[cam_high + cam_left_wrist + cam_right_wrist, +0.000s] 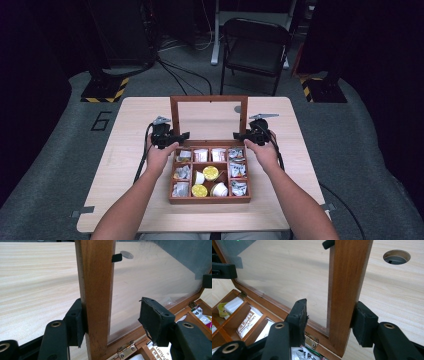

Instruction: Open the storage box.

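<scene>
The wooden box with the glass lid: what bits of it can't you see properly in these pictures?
- High view: the print on the small packets in the brown wooden compartment box is too small to read.
- Left gripper view: the picture's edge cuts off the top of the wooden-framed glass lid and most compartments.
- Right gripper view: the right tool covers the brass hinge partly; a packet's label is half hidden by a divider.

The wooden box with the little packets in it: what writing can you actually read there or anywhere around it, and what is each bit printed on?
"6": large dark numeral on the grey floor left of the table.
"HeegMan", or close to it: white sachet in a rear compartment of the wooden box; first letters uncertain.
"...Man": upside-down sachet by the hinge; only the ending shows.
Print on the remaining packets: too small or blurred.
</scene>
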A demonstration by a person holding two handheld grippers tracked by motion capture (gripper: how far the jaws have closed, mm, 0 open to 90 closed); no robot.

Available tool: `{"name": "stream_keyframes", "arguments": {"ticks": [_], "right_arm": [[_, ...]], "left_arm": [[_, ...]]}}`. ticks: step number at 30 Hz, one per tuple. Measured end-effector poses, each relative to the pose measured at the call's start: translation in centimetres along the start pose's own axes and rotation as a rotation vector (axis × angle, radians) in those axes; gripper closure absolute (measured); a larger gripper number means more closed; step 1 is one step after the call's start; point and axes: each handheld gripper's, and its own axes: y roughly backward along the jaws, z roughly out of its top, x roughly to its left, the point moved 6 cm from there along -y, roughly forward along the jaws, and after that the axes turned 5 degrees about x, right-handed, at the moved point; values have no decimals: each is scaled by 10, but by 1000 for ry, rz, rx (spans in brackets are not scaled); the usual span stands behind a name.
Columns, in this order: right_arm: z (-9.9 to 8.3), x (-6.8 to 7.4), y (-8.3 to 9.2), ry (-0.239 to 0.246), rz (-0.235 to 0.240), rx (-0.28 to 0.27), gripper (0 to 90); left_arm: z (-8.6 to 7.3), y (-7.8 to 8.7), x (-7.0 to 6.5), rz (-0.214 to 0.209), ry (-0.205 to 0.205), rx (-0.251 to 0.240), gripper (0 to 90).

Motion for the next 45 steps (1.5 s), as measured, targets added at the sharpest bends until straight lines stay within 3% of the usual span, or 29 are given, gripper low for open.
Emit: {"name": "stream_keyframes", "arguments": {"ticks": [3, 7, 14, 28, 45], "right_arm": [[0, 1, -1, -14, -2, 6, 505], [1, -1, -3, 5, -4, -1, 506], [1, -1, -7, -21, -7, 0, 505], [-1, -5, -12, -64, -15, 20, 503], [1, -8, -16, -89, 3, 32, 504]], "left_arm": [[-1, 0, 1, 1, -7, 8, 416], [-1, -1, 3, 4, 2, 18, 419], [-1, -5, 7, 8, 10, 21, 418], [-1, -11, 11, -18, 82, 28, 418], [-2, -13, 13, -11, 93, 34, 408]]}}
